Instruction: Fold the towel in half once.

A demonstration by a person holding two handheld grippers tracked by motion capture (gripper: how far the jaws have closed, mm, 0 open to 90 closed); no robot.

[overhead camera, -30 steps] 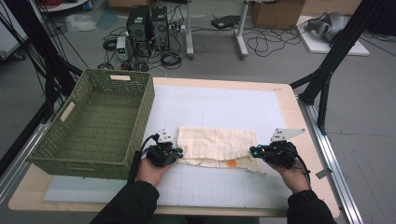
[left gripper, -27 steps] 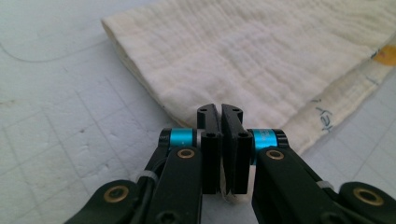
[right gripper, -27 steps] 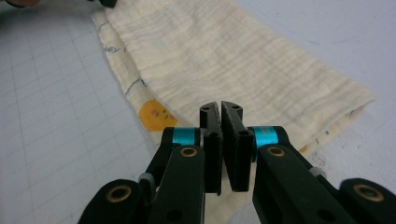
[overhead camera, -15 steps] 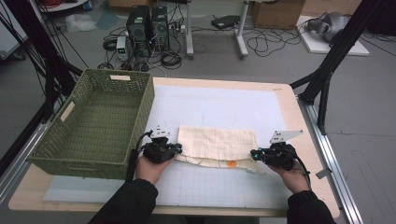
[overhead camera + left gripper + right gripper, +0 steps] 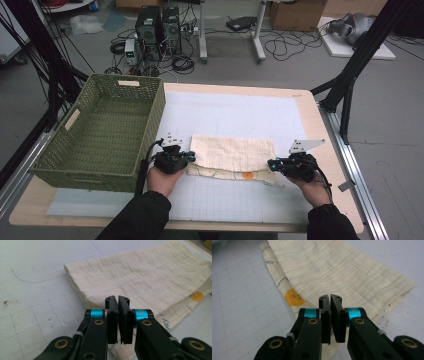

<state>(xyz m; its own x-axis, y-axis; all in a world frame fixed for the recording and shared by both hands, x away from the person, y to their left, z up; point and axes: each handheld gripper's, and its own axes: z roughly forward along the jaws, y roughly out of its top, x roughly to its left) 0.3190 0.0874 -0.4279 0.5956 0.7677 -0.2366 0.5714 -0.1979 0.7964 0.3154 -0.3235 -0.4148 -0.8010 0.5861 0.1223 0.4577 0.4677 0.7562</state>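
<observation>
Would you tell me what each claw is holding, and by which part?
Both hold the cloth: the left claw pinches its near-left corner, the right claw its near-right corner.

My cloth (image 5: 155, 272): cream crinkled gauze, matt. My mat (image 5: 235, 112), frame centre: white, gridded, smooth. Basket (image 5: 100, 135), left: green woven wicker. My left gripper (image 5: 118, 315): black plastic, faintly glossy.

Even, diffuse overhead light; the white counter (image 5: 235, 110) is bright, without hard glare, and shadows are faint. High view — soft and slightly grainy, the floor behind dimmer. Gripper views — the cloth (image 5: 150, 277) weave is crisp at mid-distance, the near black fingers (image 5: 111, 315) slightly soft, with mild wide-angle stretch at the edges.
</observation>
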